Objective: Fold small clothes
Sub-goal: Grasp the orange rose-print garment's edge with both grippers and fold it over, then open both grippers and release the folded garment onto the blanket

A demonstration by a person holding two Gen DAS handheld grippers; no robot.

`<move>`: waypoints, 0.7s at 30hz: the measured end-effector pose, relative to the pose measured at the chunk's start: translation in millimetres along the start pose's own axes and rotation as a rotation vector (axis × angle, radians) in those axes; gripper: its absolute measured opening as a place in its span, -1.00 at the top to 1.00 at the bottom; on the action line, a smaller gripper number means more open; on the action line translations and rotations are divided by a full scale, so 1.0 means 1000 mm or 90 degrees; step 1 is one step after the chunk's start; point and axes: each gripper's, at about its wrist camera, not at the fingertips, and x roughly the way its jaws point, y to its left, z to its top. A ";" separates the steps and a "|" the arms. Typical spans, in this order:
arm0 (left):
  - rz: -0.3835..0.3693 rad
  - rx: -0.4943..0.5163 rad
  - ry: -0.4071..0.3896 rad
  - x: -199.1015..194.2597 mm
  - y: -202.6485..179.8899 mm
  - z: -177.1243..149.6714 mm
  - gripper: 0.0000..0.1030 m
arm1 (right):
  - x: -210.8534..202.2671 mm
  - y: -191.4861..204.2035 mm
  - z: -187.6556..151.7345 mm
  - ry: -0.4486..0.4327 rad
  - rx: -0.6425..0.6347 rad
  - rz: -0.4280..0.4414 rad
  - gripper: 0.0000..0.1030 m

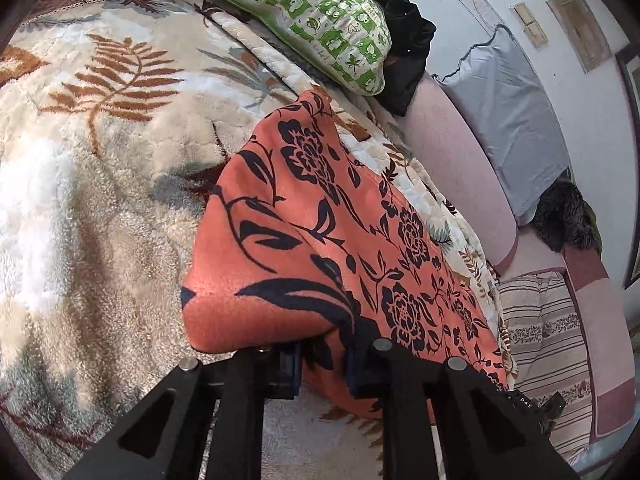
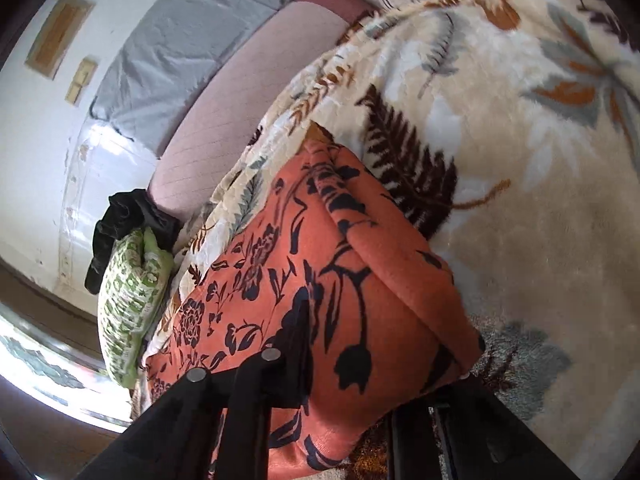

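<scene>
An orange garment [image 1: 320,216] with a black flower print lies in a folded strip on a fluffy leaf-patterned blanket [image 1: 100,184]. In the left wrist view its near edge bunches up between the black fingers of my left gripper [image 1: 324,368], which is shut on the cloth. The right wrist view shows the garment [image 2: 320,264] from its other end, folded over in a thick roll. My right gripper [image 2: 360,392] grips that near end, and the cloth drapes over and hides most of its fingertips.
A green-and-white patterned pillow [image 1: 304,16] and a black cloth [image 1: 404,40] lie at the blanket's far side. Beyond are a pink mattress edge [image 1: 460,160], a grey pillow [image 1: 508,120], a striped cushion [image 1: 548,332] and a white wall.
</scene>
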 end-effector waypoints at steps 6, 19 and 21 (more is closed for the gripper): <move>-0.007 0.050 -0.037 -0.032 -0.015 -0.005 0.74 | -0.047 0.042 -0.019 -0.083 -0.154 -0.046 0.73; 0.143 -0.008 -0.065 -0.086 0.022 0.006 -0.02 | -0.097 0.001 -0.009 -0.024 -0.062 -0.096 0.64; 0.171 0.055 -0.108 -0.094 0.007 0.008 -0.19 | -0.102 0.017 -0.014 -0.047 -0.112 -0.140 0.64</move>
